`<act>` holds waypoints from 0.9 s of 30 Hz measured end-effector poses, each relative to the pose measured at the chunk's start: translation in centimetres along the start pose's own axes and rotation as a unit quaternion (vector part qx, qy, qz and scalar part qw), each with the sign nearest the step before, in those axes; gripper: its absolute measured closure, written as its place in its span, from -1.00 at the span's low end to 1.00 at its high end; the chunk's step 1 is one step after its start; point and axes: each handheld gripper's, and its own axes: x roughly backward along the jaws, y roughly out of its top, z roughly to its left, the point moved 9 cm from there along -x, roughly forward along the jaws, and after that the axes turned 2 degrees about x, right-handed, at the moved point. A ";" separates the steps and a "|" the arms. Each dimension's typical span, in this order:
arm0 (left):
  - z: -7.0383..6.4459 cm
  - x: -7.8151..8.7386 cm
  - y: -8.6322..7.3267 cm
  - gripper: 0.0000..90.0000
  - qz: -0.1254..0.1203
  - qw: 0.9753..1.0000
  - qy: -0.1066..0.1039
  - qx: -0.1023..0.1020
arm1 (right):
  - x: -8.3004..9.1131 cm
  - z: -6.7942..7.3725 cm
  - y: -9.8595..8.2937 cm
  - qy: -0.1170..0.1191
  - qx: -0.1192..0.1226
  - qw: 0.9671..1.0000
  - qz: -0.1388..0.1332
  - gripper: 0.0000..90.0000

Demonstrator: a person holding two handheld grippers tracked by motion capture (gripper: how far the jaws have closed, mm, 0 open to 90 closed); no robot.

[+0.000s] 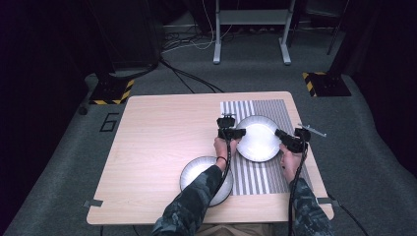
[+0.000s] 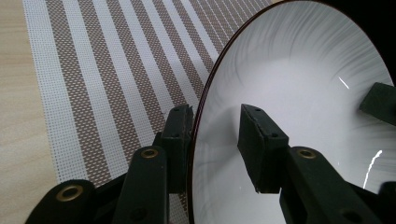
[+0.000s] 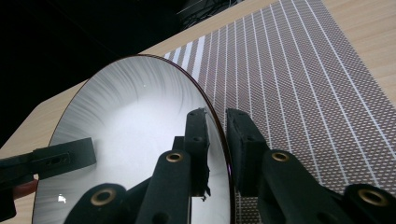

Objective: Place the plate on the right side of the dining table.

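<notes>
Nearest, second plate [image 1: 196, 172] at the table's [image 1: 157, 142] front edge half hidden under the camouflage left sleeve [image 1: 194, 204]. Beyond, both forearms reaching forward, hands wrapped round the gripper handles. Left gripper [image 1: 236, 132] astride the left rim of the white plate [image 1: 258, 140], jaws parted with a gap on the inner side, not clearly pinching. Right gripper [image 1: 281, 134] closed narrowly on the opposite rim, one jaw each side. Plate over the striped placemat [image 1: 265, 105], tilted in both gripper views; underside unseen.
</notes>
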 end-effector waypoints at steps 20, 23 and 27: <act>1.1 -2.3 -0.2 0.43 0.017 0.999 0.028 0.037 | -1.7 -1.5 -0.8 -0.011 -0.052 0.998 0.015 0.79; 1.3 -2.6 -0.4 0.43 0.024 0.998 0.035 0.041 | -2.0 -1.7 -1.0 -0.017 -0.052 0.998 0.021 0.80; 1.5 -2.9 -0.6 0.45 0.020 0.997 0.044 0.056 | -2.3 -1.8 -1.2 -0.021 -0.059 0.998 0.026 0.79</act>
